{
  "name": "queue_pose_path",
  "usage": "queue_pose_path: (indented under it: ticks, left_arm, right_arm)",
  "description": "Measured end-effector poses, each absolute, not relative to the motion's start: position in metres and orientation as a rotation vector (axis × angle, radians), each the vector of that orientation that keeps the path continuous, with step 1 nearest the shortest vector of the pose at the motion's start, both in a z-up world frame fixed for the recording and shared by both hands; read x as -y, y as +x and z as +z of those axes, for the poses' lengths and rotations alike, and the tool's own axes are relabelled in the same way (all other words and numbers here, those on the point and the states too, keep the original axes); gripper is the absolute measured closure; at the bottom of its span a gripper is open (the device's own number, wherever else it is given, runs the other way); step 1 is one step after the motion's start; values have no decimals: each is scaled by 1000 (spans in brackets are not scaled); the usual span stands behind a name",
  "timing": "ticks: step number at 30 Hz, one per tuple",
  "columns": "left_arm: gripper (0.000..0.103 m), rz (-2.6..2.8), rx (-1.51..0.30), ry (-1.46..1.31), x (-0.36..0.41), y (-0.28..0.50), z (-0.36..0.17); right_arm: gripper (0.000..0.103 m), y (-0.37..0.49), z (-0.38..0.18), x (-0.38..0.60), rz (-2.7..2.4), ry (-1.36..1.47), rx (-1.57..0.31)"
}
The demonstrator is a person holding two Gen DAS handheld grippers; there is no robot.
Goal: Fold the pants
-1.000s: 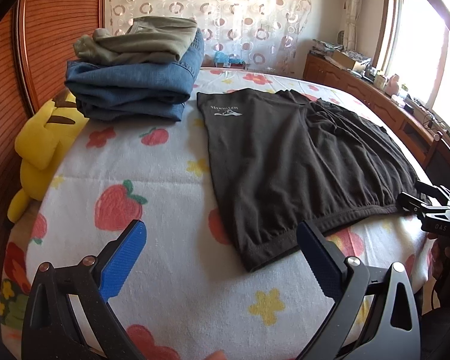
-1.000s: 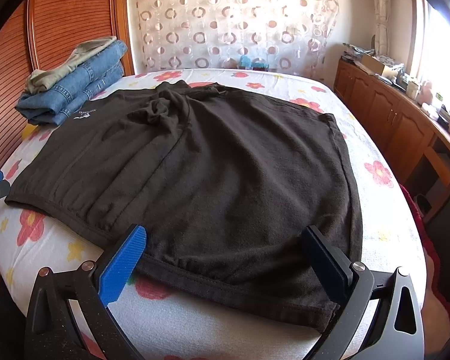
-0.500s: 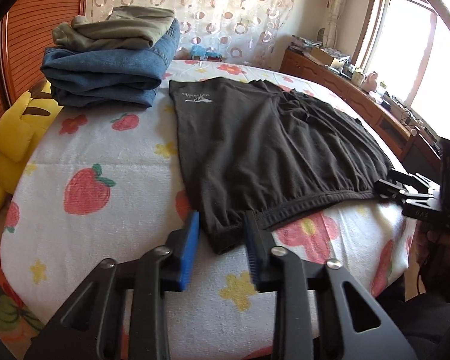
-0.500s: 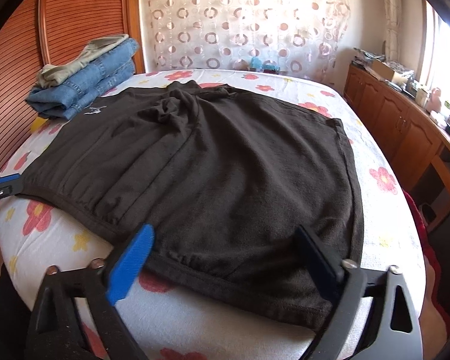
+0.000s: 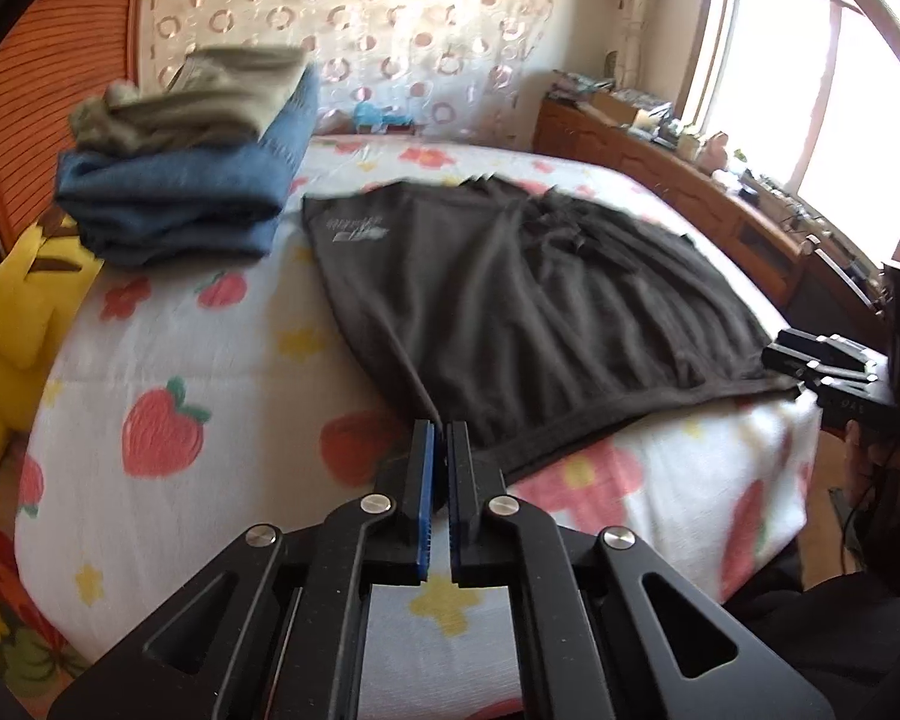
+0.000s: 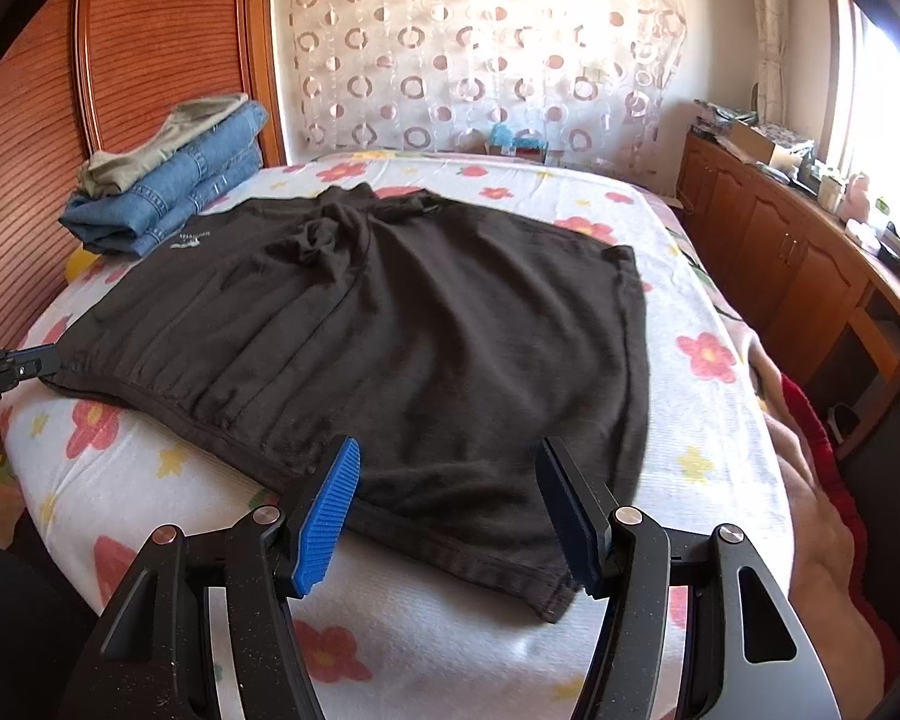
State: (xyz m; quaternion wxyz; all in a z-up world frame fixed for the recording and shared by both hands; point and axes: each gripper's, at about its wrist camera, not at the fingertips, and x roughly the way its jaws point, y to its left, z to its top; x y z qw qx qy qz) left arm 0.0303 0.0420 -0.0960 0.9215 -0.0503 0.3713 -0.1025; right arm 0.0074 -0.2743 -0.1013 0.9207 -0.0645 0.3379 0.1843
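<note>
My left gripper (image 5: 440, 438), lower centre, is clamped on the pants' (image 5: 522, 300) near corner; my right gripper (image 6: 447, 468), jaws half-wide and just closing, straddles their hem. Pants lie mid-frame on the bed (image 6: 168, 480).

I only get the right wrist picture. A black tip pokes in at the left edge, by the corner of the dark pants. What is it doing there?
Observer: That is the left tool. In its own view its jaws are shut together, pinching the near corner of the black pants.
Visitor: And the yellow sliver I see below the jeans?
Observer: A yellow plush toy, sitting at the bed's edge just below the folded jeans.
</note>
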Motion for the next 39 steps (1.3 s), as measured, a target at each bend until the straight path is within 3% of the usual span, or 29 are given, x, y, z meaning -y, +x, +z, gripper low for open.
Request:
queue_pose_path:
  ticks: [13,36,37,39]
  left_arm:
    - [99,-441,-638,-18,30,78,-22]
    - [99,-622,-654,63,139,131,2]
    - [97,-612,-654,66,138,131,1]
    - [79,-584,-648,88,137,128,-1]
  right_arm:
    - [41,8,-99,296,342,-91,-673]
    - [42,9,-96,321,301,-60,-655]
    - [42,9,-96,321,301,-59,-655]
    - [42,10,-97,321,297,-59,-655]
